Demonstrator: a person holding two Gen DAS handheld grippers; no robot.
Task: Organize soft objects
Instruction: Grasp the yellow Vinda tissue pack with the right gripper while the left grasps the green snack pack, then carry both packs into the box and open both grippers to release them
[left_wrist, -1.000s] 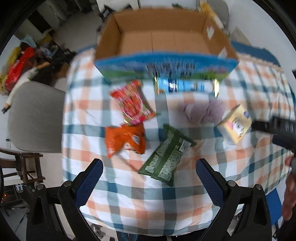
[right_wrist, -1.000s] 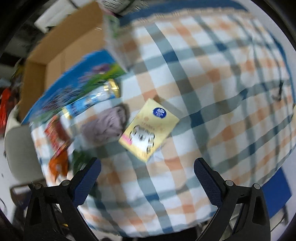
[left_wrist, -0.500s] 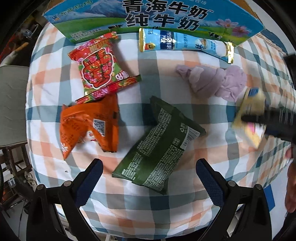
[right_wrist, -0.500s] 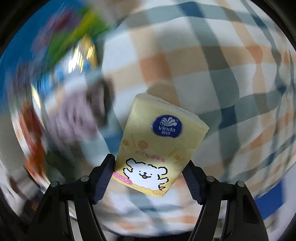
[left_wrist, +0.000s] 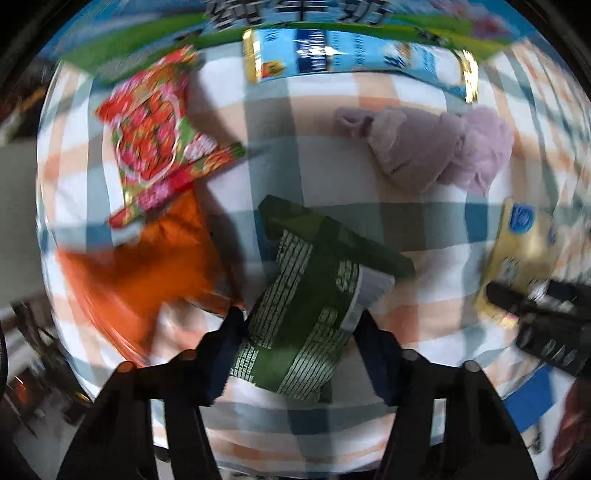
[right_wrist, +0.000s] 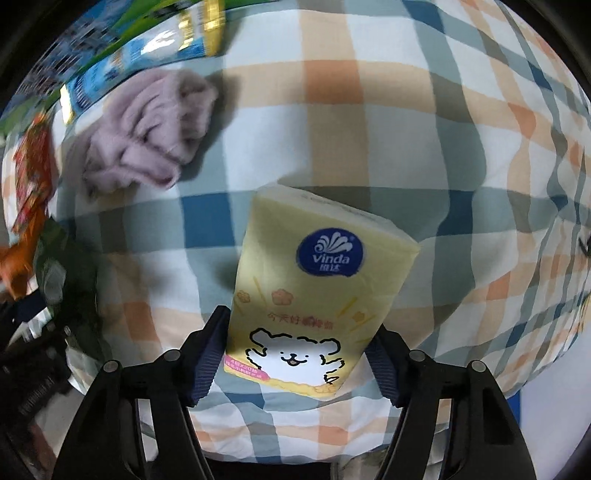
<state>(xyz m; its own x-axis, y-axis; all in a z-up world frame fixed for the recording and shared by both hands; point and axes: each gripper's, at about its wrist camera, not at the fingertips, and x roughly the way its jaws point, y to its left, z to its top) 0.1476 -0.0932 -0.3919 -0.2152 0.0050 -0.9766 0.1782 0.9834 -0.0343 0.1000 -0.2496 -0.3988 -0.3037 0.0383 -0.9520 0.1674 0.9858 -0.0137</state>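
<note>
The left gripper (left_wrist: 301, 334) has closed in since half a second ago: its fingers (left_wrist: 229, 332) now pinch the near end of the green snack bag (left_wrist: 314, 291), formerly spread wide of it. The right gripper (right_wrist: 299, 341) stays clamped on the near end of the yellow tissue pack (right_wrist: 317, 284), fingers pressed to both sides. Both items lie on the checked surface (right_wrist: 424, 147). Beyond, the orange bag (left_wrist: 147, 269) and red candy bag (left_wrist: 155, 140) sit left, the purple cloth (left_wrist: 432, 151) right. Farthest, the blue packet (left_wrist: 354, 59) lies against the printed carton wall (left_wrist: 295, 18), now blurred.
</note>
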